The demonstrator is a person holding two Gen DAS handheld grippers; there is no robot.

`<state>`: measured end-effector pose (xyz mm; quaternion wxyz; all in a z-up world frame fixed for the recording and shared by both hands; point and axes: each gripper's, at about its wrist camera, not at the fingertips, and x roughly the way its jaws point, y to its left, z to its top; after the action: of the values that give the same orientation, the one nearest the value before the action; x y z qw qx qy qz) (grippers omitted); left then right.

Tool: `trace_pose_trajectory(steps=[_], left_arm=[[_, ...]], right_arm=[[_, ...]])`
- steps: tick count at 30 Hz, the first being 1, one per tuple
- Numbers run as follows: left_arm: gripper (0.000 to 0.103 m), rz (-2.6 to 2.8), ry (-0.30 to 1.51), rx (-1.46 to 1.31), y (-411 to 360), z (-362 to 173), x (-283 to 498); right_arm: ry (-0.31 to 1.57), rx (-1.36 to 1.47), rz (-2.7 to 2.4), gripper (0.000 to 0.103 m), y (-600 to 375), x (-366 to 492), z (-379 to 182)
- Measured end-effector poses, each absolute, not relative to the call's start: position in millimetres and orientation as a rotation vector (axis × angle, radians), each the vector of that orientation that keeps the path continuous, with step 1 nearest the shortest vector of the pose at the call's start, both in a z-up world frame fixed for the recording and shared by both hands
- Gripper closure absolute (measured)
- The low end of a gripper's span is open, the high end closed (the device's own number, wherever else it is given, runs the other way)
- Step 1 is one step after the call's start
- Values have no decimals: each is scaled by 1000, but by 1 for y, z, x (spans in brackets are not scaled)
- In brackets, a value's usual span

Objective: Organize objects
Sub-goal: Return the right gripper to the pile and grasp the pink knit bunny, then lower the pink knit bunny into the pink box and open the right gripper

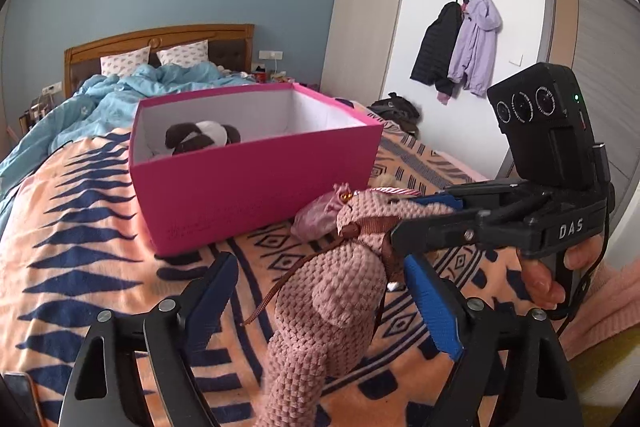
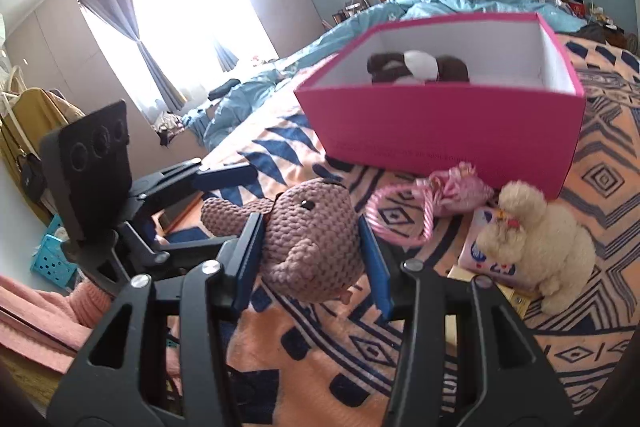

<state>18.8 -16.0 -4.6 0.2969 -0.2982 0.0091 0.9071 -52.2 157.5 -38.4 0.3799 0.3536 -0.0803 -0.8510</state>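
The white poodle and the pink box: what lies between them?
A small pink pouch lies there on the blanket, shown in the right wrist view, before the box, beside the poodle.

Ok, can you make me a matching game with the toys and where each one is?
Toys:
1. knitted pink toy
2. brown and white plush
3. fluffy cream dog

Places:
A. inside the pink box
B. sitting outside the box, near its front corner
C. gripped between the jaws of the right gripper

Pairs: 1-C, 2-A, 3-B
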Motion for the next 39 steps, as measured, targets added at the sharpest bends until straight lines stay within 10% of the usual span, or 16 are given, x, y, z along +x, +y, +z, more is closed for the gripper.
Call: trace_pose_trajectory(steps=[12, 15, 21, 39], left_arm=[[18, 2417, -3, -754, -18, 15, 17], [41, 2428, -7, -765, -17, 19, 8], [55, 2452, 14, -730, -14, 37, -10], [55, 2632, 6, -860, -27, 73, -164]], right_arm=[[-318, 816, -2208, 54, 178, -69, -1], [-324, 799, -2215, 54, 178, -74, 7], [-292, 753, -2247, 54, 177, -90, 29], [-215, 718, -2360, 54, 140, -231, 71]])
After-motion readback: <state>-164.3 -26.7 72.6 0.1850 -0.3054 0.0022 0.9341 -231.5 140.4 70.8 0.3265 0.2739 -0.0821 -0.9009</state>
